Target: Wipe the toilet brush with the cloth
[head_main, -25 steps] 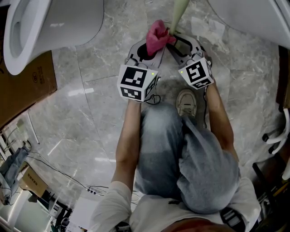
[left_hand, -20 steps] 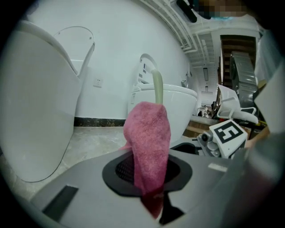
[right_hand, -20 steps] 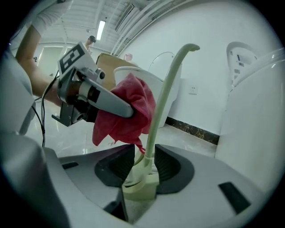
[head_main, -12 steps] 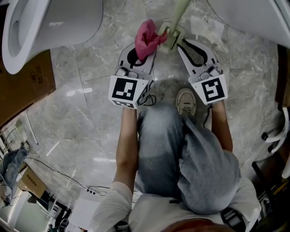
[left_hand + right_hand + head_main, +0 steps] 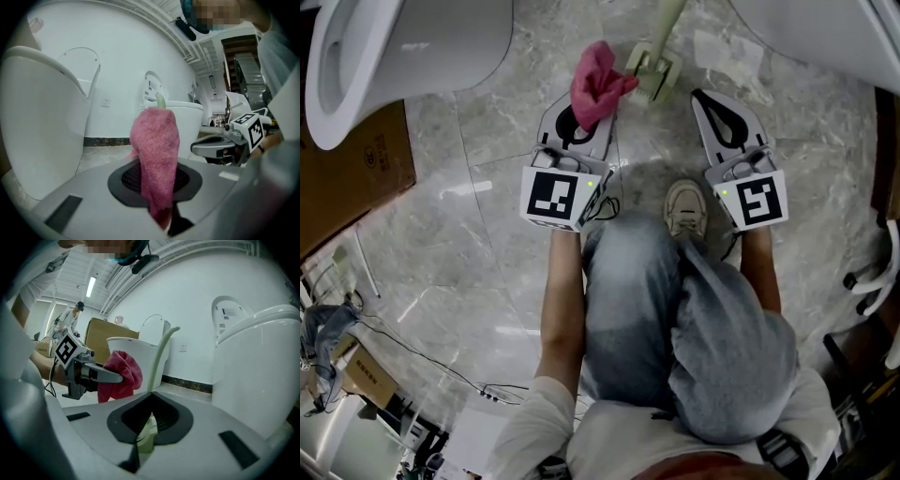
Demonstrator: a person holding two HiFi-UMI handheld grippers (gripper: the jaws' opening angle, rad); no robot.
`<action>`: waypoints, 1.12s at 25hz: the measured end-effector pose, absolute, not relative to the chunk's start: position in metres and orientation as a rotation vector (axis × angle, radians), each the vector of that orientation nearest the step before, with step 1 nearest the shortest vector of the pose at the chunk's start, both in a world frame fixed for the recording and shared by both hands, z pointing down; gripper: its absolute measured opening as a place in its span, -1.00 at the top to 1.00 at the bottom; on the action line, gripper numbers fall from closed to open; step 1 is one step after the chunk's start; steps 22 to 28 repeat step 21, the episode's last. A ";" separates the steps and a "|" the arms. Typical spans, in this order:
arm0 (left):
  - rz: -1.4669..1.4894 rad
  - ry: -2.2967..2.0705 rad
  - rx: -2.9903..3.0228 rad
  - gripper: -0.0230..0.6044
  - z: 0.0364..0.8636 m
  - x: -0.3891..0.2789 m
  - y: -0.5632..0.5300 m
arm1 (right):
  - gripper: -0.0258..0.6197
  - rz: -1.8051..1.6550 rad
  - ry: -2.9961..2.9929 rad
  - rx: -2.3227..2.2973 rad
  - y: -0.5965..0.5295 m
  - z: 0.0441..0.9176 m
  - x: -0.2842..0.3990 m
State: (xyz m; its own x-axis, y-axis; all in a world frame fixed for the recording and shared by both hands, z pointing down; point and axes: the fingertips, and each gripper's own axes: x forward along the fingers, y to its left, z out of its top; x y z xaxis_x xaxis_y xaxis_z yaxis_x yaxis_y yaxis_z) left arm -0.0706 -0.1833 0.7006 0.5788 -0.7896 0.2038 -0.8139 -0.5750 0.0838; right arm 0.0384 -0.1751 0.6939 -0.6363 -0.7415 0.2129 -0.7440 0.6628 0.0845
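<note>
The pale green toilet brush [image 5: 654, 67] stands upright on the marble floor, its handle [image 5: 158, 359] rising between the two grippers. My left gripper [image 5: 592, 101] is shut on the pink cloth [image 5: 596, 79], which bunches up just left of the brush base. In the left gripper view the cloth [image 5: 157, 154] hangs from the closed jaws and hides most of the brush. To the right of the brush my right gripper [image 5: 705, 97] is shut with nothing in it, apart from the brush. In the right gripper view its jaws [image 5: 150, 396] meet in a closed line, with the brush behind them.
A white toilet [image 5: 394, 47] stands at the upper left and another [image 5: 825, 37] at the upper right. Cardboard [image 5: 356, 178] lies left on the floor. The person's shoe [image 5: 684, 211] and knees are just behind the grippers. Cables [image 5: 422, 356] trail at lower left.
Both grippers have drawn back from the brush, the right one moving off to the right and closing empty. The left still holds the cloth. The brush stands free.
</note>
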 end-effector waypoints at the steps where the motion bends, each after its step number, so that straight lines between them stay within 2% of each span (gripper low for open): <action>1: 0.215 -1.352 2.640 0.69 0.700 -0.070 -0.183 | 0.93 0.021 -2.650 1.201 -0.175 0.695 0.039; 28: 0.207 -1.349 2.642 0.69 0.703 -0.066 -0.184 | 0.93 0.037 -2.650 1.208 -0.178 0.698 0.042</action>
